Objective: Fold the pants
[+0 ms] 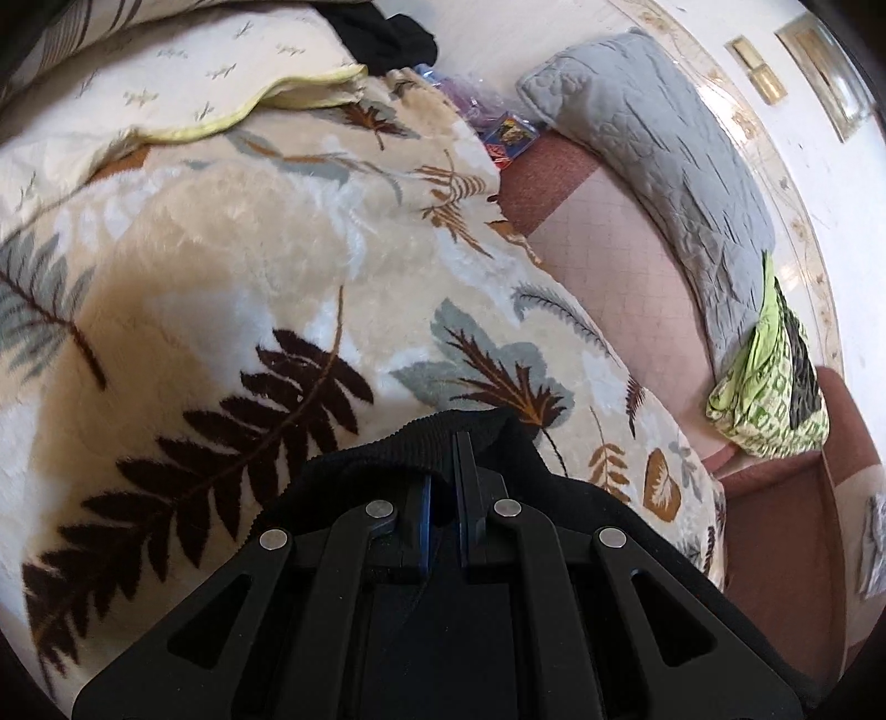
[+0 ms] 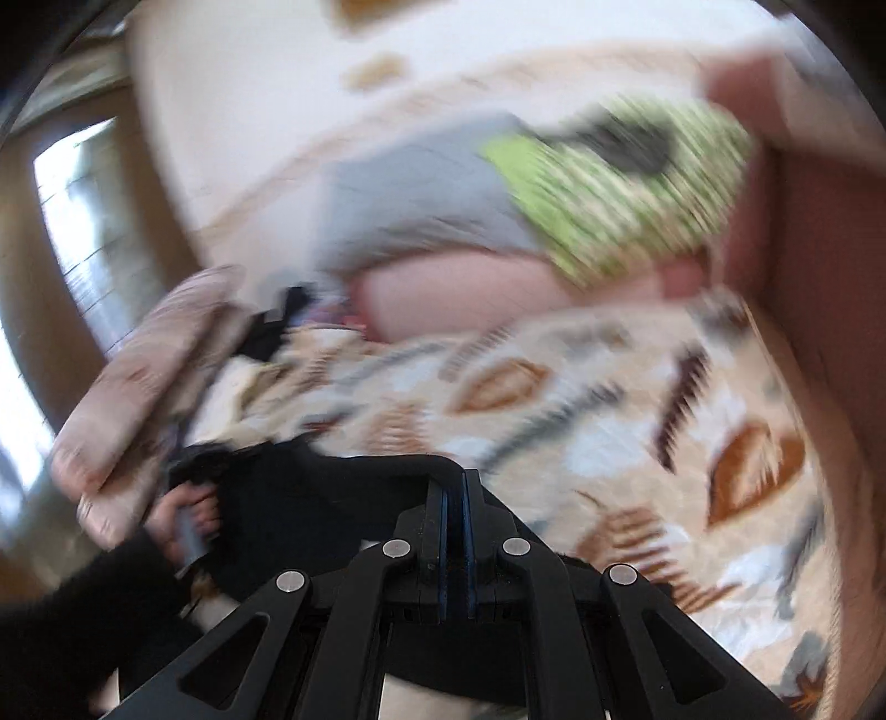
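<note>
A cream fleece blanket printed with brown and grey fern leaves covers a bed set against a white wall, with a grey quilted pillow, a green patterned bag and a pink sheet alongside. The black pants lie on the blanket, their ribbed edge clamped in the left gripper; the right gripper, in a motion-blurred view, is likewise clenched on black cloth. No writing or label is legible.
</note>
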A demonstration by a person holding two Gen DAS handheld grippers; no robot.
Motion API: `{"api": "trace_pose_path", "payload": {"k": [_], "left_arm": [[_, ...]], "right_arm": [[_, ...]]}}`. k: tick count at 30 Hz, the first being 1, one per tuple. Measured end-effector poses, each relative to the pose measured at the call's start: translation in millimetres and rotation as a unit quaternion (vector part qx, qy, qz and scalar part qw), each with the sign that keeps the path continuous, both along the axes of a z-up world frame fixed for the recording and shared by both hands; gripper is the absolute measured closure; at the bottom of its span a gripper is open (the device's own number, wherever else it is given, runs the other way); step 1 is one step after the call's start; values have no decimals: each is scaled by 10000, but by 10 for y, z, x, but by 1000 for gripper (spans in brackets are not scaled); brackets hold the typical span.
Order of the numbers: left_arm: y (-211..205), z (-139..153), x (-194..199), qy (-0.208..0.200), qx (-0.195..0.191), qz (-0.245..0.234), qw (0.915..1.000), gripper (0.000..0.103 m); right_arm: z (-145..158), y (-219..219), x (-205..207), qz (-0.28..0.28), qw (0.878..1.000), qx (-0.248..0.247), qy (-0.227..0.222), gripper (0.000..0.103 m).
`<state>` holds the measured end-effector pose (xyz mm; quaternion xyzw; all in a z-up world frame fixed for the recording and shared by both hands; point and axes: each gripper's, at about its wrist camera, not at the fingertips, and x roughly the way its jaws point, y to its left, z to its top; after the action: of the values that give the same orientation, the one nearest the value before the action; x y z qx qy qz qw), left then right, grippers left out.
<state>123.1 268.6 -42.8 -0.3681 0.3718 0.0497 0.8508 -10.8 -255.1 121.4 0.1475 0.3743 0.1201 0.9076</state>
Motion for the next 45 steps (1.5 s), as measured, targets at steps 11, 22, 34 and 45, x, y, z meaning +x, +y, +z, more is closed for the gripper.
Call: {"api": "trace_pose_path", "payload": {"k": [11, 22, 34, 45], "left_arm": [[48, 104, -36, -317, 489, 467, 9972, 44], [103, 26, -58, -241, -358, 299, 9986, 42], [-139, -10, -59, -84, -665, -238, 9975, 42], [-222, -163, 42, 327, -481, -394, 9975, 42]], "right_arm": [[-1108, -439, 1253, -987, 9822, -1550, 376, 98], [-1302, -1013, 499, -1287, 9886, 574, 535, 89], [-1982, -1290, 526, -1512, 9165, 3313, 1657, 63], [-1989, -1366, 457, -1742, 9037, 3614, 1496, 62]]}}
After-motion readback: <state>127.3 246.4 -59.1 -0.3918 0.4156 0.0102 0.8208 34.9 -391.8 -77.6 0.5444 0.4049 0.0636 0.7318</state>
